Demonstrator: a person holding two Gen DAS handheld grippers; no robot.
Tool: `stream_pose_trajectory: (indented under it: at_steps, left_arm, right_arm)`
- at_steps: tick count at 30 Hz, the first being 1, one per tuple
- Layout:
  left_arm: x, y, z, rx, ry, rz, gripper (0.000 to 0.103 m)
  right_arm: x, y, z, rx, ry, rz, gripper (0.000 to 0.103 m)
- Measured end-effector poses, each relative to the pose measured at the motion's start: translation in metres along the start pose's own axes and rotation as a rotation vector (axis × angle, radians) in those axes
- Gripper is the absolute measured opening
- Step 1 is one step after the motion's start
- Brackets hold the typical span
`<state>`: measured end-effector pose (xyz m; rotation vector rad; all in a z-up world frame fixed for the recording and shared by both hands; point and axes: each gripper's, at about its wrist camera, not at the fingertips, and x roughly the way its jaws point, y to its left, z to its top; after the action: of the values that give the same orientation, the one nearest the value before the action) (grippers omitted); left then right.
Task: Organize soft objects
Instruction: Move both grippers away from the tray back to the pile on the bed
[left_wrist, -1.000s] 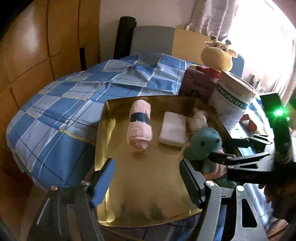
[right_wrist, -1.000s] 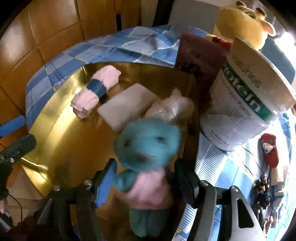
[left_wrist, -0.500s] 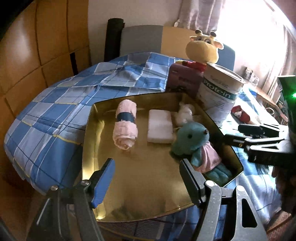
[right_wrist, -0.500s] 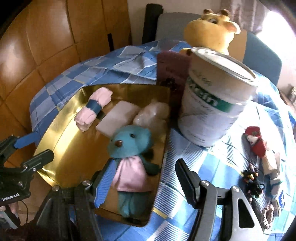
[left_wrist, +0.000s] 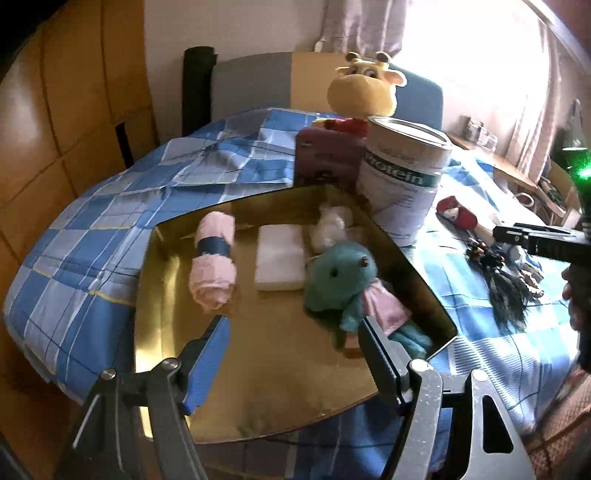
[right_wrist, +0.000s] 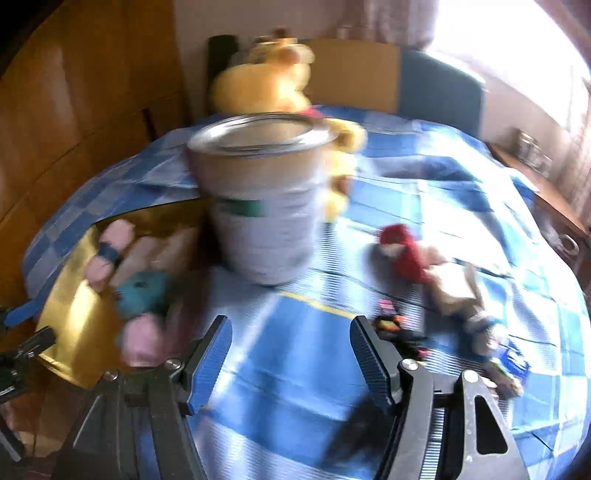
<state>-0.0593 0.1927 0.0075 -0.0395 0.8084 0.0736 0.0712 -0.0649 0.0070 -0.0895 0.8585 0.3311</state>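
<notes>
Lying at the right side of the gold tray, the teal plush toy is looking light and squashy, so gripping its fat head or middle seems safest. The left tool is hovering spread apart and empty at lower centre. The right tool, jaws apart, is pointing over the checked tabletop near a small red plush.

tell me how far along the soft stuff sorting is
Done: the gold tray holds a rolled pink towel, a white pad, a pale bundle and the teal plush. In hand: nothing; left gripper and right gripper are open and empty. Left: the red plush and yellow giraffe sit outside the tray.
</notes>
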Motion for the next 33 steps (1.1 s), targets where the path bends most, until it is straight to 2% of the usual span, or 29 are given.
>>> stream_pose_trajectory:
  at_steps: [6, 12, 13, 14, 19, 23, 29, 33]
  left_arm:
    - [0.001, -0.024, 0.007, 0.059, -0.002, -0.024, 0.072]
    - [0.002, -0.057, 0.017, 0.132, -0.008, -0.066, 0.072]
    - [0.002, -0.062, 0.018, 0.141, -0.008, -0.075, 0.072]
    - [0.003, -0.069, 0.02, 0.153, -0.007, -0.087, 0.072]
    - [0.01, -0.108, 0.025, 0.22, 0.013, -0.155, 0.072]
    - [0.016, -0.133, 0.027, 0.261, 0.04, -0.218, 0.072]
    - [0.032, -0.167, 0.029, 0.292, 0.09, -0.289, 0.064]
    - [0.045, -0.186, 0.03, 0.303, 0.136, -0.334, 0.053]
  right_arm:
    - [-0.004, -0.073, -0.013, 0.125, -0.026, -0.148, 0.067]
    - [-0.013, -0.153, -0.046, 0.382, -0.074, -0.315, 0.067]
    - [-0.012, -0.166, -0.049, 0.442, -0.049, -0.321, 0.067]
    - [-0.015, -0.179, -0.052, 0.516, -0.059, -0.312, 0.067]
    - [-0.024, -0.207, -0.065, 0.673, -0.071, -0.279, 0.067]
    - [-0.024, -0.215, -0.071, 0.737, -0.061, -0.267, 0.067]
    - [-0.018, -0.218, -0.074, 0.78, -0.03, -0.233, 0.067]
    - [-0.012, -0.216, -0.074, 0.774, -0.005, -0.227, 0.067]
